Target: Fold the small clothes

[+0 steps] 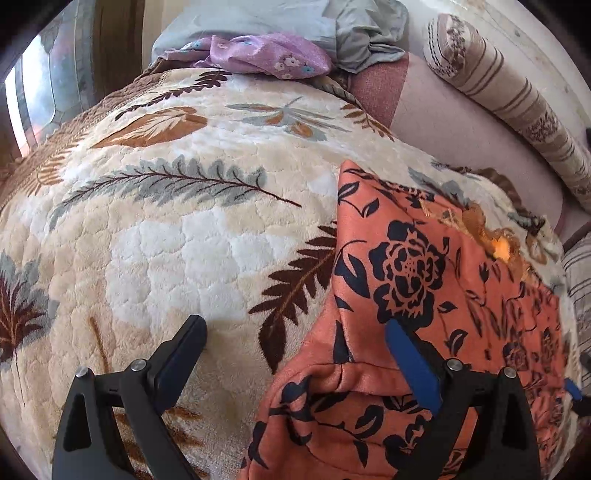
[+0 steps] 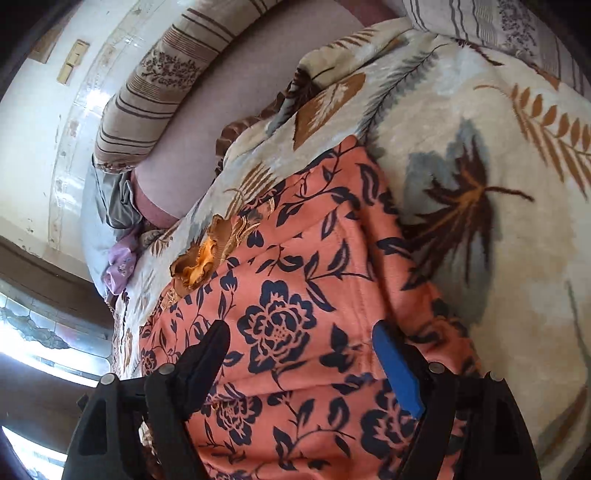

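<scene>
Bed cover: a plush cream blanket [image 1: 177, 236] patterned with brown, rust and grey leaves, spread over the whole bed.
Bolster: a long beige-and-brown striped bolster pillow [image 1: 509, 99] lying along the far edge by the wall.
Waiting pile: a grey-blue cloth [image 1: 258, 22] with a crumpled lilac flowered garment [image 1: 266, 55] on it, at the far end of the blanket.
Task garment: an orange fabric garment with a dark navy rose print [image 1: 424, 280] lies on the blanket, one edge turned over into a fold near the bottom of the left view.
Left gripper [image 1: 295, 354]: jaws spread wide, gripping nothing; one finger over the blanket, the other over the garment.
Right gripper [image 2: 299, 365]: jaws wide apart above the garment, nothing between them.
Progress: apparently early, with one fold begun on this piece and the pile untouched.
Hard to make out: the garment's type, its lower edge behind the grippers, and an orange lace trim [image 2: 201, 258].
</scene>
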Motion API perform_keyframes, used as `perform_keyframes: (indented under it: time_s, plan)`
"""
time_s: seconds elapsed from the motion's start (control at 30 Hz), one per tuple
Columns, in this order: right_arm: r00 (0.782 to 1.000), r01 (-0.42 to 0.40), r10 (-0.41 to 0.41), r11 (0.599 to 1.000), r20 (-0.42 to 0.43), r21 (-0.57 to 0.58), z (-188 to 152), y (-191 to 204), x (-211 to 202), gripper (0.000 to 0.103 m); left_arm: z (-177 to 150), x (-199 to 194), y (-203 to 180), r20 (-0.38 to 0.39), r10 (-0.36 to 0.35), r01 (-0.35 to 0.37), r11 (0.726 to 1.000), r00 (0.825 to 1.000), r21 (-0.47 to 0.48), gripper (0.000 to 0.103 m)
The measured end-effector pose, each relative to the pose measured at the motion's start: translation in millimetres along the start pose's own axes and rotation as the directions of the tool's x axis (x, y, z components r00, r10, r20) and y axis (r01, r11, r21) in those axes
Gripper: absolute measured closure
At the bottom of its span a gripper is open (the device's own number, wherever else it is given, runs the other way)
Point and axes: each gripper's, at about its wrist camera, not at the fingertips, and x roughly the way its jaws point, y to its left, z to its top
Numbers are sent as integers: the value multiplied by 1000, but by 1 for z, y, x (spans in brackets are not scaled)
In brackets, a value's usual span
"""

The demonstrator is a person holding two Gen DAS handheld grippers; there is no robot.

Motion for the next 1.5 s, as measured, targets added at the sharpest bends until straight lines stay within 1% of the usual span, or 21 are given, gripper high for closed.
perform_keyframes:
  time_s: [0.1,0.27,0.5,0.57,0.6,0.63,0.67,0.7,0.73,0.77,0.8,0.87,0.93,1.0,1.1,1.13,1.17,1.2,1.23,1.37,1.5]
  plan:
    - [999,-31,32,998,18,-56,1,-12,-22,21,11,-14,9,51,-150,153,986,987,-63,6]
    - [998,-64,65,993,2,-99,31,-37,-23,21,43,19,3,-37,-270,267,960,962,-81,6]
    - [986,-158,153,985,-73,-75,88,-60,22,21,75,65,-19,-153,-298,307,951,942,40,9]
    - [984,-163,156,983,-89,-78,98,-60,37,21,79,67,-18,-147,-311,321,946,939,46,12]
    - [980,-181,173,980,-99,-84,101,-57,43,22,81,68,-18,-146,-315,325,944,938,50,25]
    - [976,-197,186,976,-111,-97,103,-52,50,22,83,70,-20,-160,-317,330,942,935,56,60]
    - [975,-200,186,973,-123,-118,103,-46,57,23,84,74,-21,-191,-313,330,942,931,64,82]
    - [976,-184,164,973,-141,-136,104,-40,66,24,85,78,-24,-213,-296,317,946,931,73,92]
    - [980,-146,123,978,-155,-150,103,-35,75,37,86,77,-27,-205,-284,307,948,937,89,93]
    - [986,-93,66,980,-153,-174,104,-31,80,70,86,73,-31,-187,-270,294,948,944,117,94]
    - [988,-67,39,980,-151,-189,106,-28,81,88,87,64,-36,-152,-257,279,948,954,151,95]
    - [995,-16,-10,963,-95,-269,105,-10,66,93,89,38,-46,-56,-262,268,938,963,221,95]
    - [998,51,-64,920,-20,-388,96,8,52,93,85,29,-50,8,-243,232,934,970,274,95]
    - [987,110,-145,923,-69,-368,94,-5,75,91,75,71,-45,-97,-108,131,953,989,273,91]
    - [996,57,-69,977,-56,-204,100,-26,71,77,73,65,-37,-52,-99,108,973,994,204,83]
    - [996,73,-83,979,-43,-192,99,-24,64,55,74,56,-41,-34,-86,92,973,996,214,73]
    - [994,98,-104,971,-17,-218,97,-19,55,23,73,47,-45,-13,-66,67,967,998,245,63]
    - [992,125,-121,962,31,-242,94,-14,42,21,71,38,-49,10,-32,28,960,999,278,40]
    - [991,127,-114,960,65,-251,90,-9,28,21,67,28,-52,40,7,-19,953,999,302,29]
    - [995,-26,50,961,81,-275,63,19,-16,21,44,-5,-58,123,80,-121,920,989,372,29]
    - [978,-207,208,933,-26,-296,20,50,-15,21,19,-19,-59,145,127,-172,917,981,360,29]
